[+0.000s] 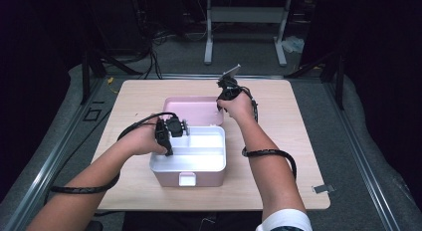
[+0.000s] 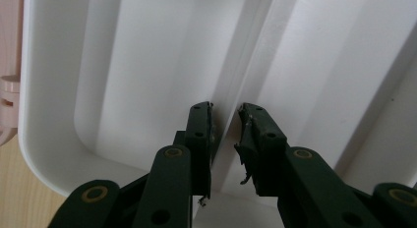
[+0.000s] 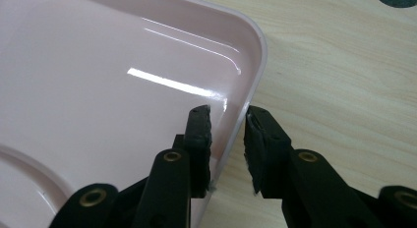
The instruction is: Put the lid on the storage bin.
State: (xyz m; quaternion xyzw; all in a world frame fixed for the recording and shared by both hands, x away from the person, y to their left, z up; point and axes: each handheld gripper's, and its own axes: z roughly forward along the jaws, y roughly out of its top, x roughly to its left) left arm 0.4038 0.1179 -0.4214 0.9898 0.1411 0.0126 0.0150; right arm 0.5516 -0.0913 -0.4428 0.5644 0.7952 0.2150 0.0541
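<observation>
text: none legible | labels: none | numbers: none

This looks like a lab or recording studio rather than a home: a bare wooden table (image 1: 278, 141) stands on grey carpet (image 1: 348, 141), ringed by dark curtains (image 1: 30, 66), with loose cables (image 1: 149, 52) and a metal stand frame (image 1: 246, 29) on the floor behind.
</observation>
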